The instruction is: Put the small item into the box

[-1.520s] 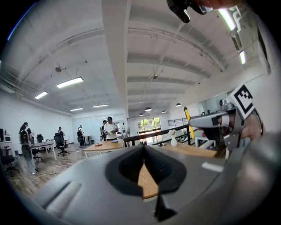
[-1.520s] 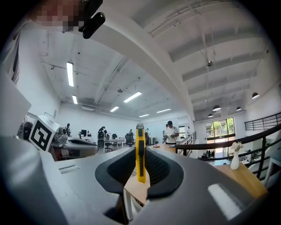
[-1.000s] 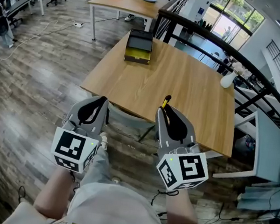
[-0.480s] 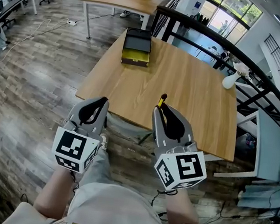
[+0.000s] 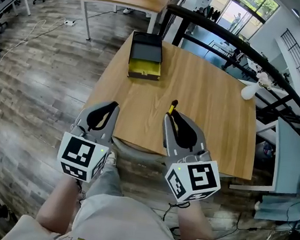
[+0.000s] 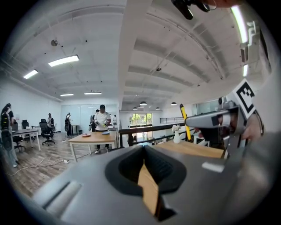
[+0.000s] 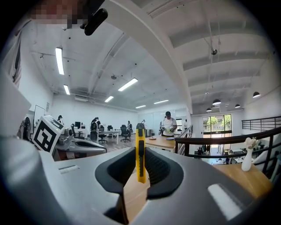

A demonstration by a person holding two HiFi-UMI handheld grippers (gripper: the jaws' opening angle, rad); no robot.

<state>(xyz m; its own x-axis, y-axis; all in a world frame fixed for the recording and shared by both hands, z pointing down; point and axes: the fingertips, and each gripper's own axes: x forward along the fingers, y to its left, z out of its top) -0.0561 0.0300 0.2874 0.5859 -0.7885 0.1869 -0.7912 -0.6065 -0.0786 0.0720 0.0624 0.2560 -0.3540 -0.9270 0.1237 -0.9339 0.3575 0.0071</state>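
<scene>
Clearly the right gripper (image 5: 172,114) has the small item: a yellow utility knife (image 7: 140,149) stands upright between its jaws, pinched low on the body, with most of its length sticking up past them. The left gripper (image 5: 113,106) hangs beside it at the near edge of the wooden table (image 5: 211,105), its jaws closed together with nothing between them. The open black box (image 5: 145,54) with the yellow inner wall sits at the table's far left end, well apart from both grippers, so the carry across the table is probably the step in hand. Because the grip is so low on the knife, a quick swing could likely make it pivot or slip out onto the table. Releasing it while upright might let it catch the box's rim and tip outside, so laying it flat first seems wise.
</scene>
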